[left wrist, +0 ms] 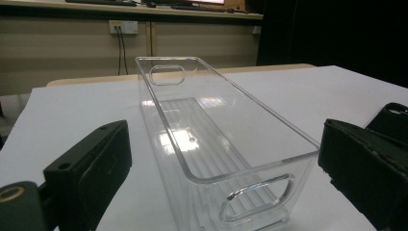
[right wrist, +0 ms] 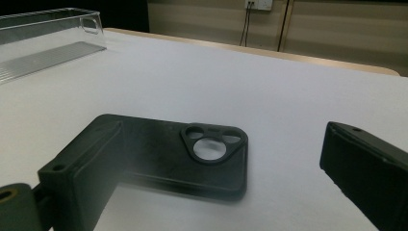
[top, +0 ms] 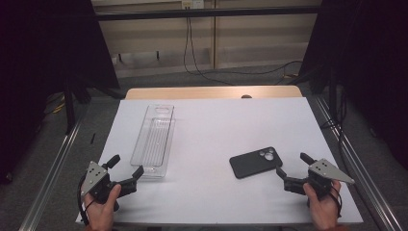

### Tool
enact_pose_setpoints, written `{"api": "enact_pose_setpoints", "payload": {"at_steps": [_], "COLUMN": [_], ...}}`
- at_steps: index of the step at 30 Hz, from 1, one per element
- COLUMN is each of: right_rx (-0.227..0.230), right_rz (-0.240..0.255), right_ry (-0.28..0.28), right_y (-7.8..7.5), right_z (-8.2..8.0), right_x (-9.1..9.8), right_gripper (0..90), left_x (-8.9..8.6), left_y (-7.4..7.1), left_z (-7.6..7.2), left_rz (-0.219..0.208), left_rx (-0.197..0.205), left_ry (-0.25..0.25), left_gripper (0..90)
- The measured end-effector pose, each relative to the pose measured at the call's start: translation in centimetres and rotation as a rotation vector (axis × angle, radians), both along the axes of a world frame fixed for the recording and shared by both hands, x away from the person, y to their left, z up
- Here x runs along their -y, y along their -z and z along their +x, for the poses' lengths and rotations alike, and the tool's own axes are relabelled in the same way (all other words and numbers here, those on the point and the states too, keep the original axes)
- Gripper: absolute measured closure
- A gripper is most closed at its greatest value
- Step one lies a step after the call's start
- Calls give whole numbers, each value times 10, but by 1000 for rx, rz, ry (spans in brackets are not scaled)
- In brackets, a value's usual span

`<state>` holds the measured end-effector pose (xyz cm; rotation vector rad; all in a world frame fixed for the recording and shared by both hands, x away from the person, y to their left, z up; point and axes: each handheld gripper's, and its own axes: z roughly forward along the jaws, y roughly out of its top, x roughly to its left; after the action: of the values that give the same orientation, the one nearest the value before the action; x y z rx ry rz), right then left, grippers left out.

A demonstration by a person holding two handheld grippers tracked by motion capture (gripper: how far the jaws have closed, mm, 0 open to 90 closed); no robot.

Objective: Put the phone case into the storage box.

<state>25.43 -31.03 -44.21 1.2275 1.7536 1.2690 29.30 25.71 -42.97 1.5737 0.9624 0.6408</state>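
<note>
Counter (top: 211, 120) | clear bin (top: 155, 139) at my 10 o'clock, left gripper (top: 126, 172) jaws spread | phone case (top: 255, 162) at 1 o'clock, right gripper (top: 292, 168) jaws spread

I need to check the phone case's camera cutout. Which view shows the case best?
The right gripper view: the phone case lies close, flat on the table, its triangular cutout clear. The high view shows the whole case, small, by the right gripper. The left gripper view catches just a corner.
</note>
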Motion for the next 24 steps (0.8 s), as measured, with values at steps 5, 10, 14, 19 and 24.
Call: {"api": "enact_pose_setpoints", "payload": {"at_steps": [5, 10, 14, 19, 24], "right_rx": [9, 3, 2, -13, -2], "right_rz": [9, 27, 35, 29, 30], "right_ry": [-3, -15, -44, -75, -84], "right_y": [1, 2, 3, 3, 1], "right_z": [-3, 1, 2, 2, 1], "right_x": [1, -1, -4, -8, -13], "right_gripper": [21, 21, 18, 14, 14], "left_x": [1, 0, -2, -1, -1], "left_y": [-2, -1, -2, -2, -1], "left_z": [-1, -1, -2, -3, -3], "left_rz": [0, 1, 2, -2, -3], "left_rx": [12, 2, 2, 3, -8], "left_ry": [-4, -10, -14, -4, -5], "left_gripper": [46, 46, 47, 47, 47]}}
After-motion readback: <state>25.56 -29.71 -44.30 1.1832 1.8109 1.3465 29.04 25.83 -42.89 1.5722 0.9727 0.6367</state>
